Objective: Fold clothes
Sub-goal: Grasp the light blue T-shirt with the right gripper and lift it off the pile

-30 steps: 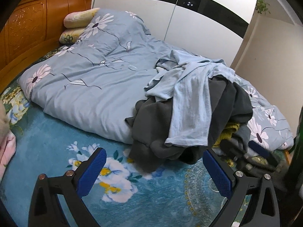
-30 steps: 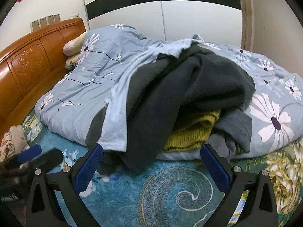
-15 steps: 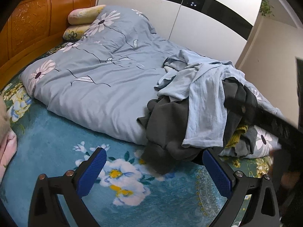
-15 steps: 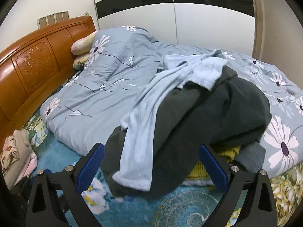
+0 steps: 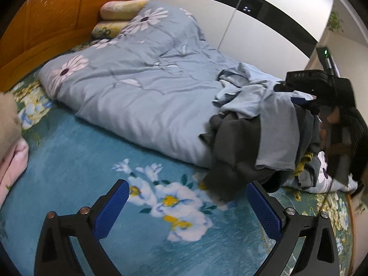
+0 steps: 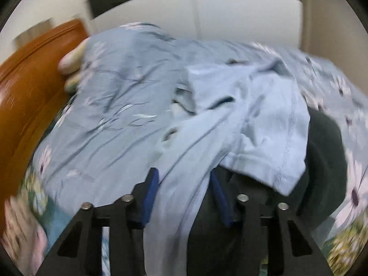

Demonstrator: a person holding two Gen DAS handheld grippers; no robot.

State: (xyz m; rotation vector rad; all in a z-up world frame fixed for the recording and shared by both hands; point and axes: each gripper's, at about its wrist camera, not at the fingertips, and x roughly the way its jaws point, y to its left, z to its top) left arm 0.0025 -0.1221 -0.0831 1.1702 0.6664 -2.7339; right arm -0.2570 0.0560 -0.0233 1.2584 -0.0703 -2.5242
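Bedroom scene, early in the folding task: a bed (image 5: pixel 69 151) with a flowered blue sheet and a rumpled grey-blue quilt (image 5: pixel 138 87) carries an unsorted heap of clothes (image 5: pixel 264 138), which lies ahead and to the right of the left gripper (image 5: pixel 191 207) and directly ahead of and beneath the right gripper (image 6: pixel 184 191). Uppermost on the heap is a light blue shirt (image 6: pixel 248 115), draped over a dark grey garment (image 5: pixel 234 142), with a mustard knit (image 5: pixel 303 161) showing below. The right gripper's jaws are closing with a hanging strip of the shirt between them; whether the pads already press the cloth cannot be told (this view is blurred). The left gripper hangs spread and empty over the sheet, apart from the heap. Judged from this, no garment in the heap is folded: the first is only being seized, and lifting, spreading and folding all remain. Pale pink cloth (image 5: pixel 11 161) lies to the left gripper's far left.
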